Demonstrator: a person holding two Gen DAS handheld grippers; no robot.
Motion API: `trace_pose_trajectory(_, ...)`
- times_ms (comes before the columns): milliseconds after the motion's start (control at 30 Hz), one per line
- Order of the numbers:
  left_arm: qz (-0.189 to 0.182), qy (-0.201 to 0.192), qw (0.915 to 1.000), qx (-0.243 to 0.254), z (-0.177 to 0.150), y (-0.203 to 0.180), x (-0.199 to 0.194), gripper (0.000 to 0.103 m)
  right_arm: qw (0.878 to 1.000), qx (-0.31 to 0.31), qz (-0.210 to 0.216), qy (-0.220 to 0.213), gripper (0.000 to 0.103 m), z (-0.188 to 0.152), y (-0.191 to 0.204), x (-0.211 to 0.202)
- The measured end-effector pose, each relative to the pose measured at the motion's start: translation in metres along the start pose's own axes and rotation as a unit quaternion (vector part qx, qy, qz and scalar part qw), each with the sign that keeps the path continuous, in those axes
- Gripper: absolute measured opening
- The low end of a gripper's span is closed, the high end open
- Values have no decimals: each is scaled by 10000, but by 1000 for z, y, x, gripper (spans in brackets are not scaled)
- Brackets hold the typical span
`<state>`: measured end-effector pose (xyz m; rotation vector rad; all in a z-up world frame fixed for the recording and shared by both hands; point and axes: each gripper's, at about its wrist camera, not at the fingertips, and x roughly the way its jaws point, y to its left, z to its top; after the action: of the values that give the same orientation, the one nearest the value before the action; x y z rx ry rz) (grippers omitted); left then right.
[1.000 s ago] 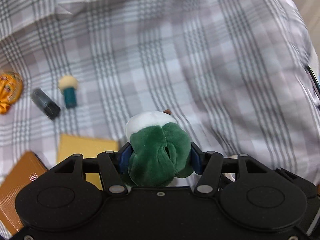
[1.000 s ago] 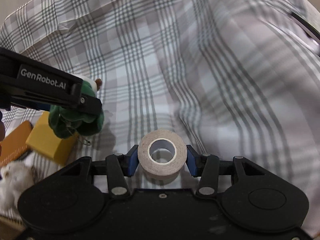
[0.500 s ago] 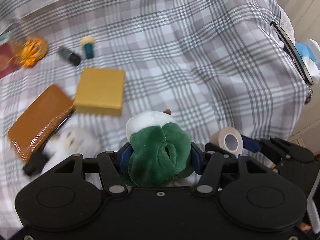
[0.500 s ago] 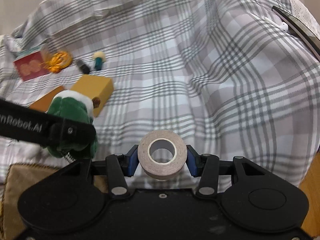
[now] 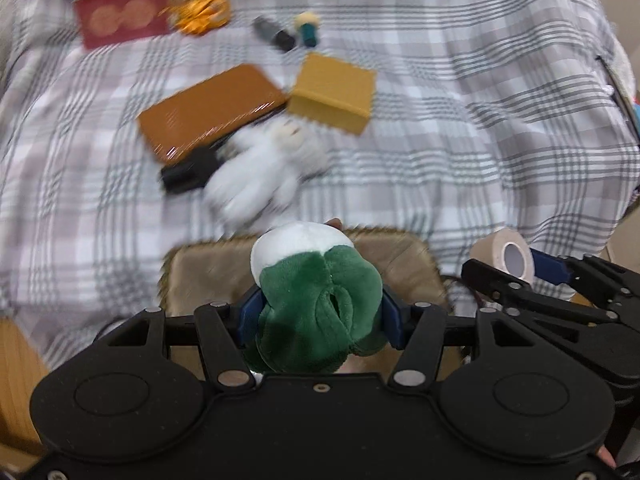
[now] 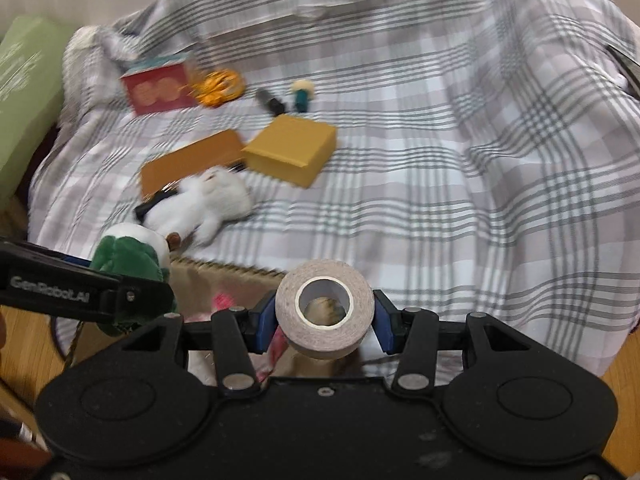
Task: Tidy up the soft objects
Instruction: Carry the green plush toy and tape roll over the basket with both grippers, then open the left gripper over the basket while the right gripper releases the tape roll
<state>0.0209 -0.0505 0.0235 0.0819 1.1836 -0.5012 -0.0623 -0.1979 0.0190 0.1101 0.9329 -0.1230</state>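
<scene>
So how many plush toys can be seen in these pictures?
2. The green and white plush toy is held in the left gripper. The fluffy white plush toy lies on the checked bedcover, beside the yellow box. Others may be hidden.

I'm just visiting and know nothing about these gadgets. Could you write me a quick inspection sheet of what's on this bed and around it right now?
Surface: bed under a checked sheet, rumpled.
Job's things: green and white plush toy in the left gripper; white plush toy lying on the sheet; brown bag open at the near bed edge, below both grippers.
Clutter: yellow box, flat orange box, red box, orange ornament, small dark tube, small green-bodied figure.
Grippers: left shut on the green and white plush toy; right gripper shut on a roll of tape.
Cables: nothing seen.
Surroundings: green cushion at far left, wooden floor.
</scene>
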Motion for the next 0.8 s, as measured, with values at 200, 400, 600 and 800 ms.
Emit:
trace_pose_trajectory(200,403,44,9987,-299,-22,15,1,56,9985,-324,336,285,47,-9,25,1)
trace_pose_trajectory(400,587,282,9965,-532,-34,27,10,56,9954,-589,565,502,47,-18,40,1)
trace_pose_trajectory(600,740,362,9947,-613,-41,28,14,57,9927,-763,690,631,47,-24,48,2)
trace_pose_trajectory(800,840,414,9938,-601,-44,26,14,60,9916,-798,730,716,47,-27,49,5)
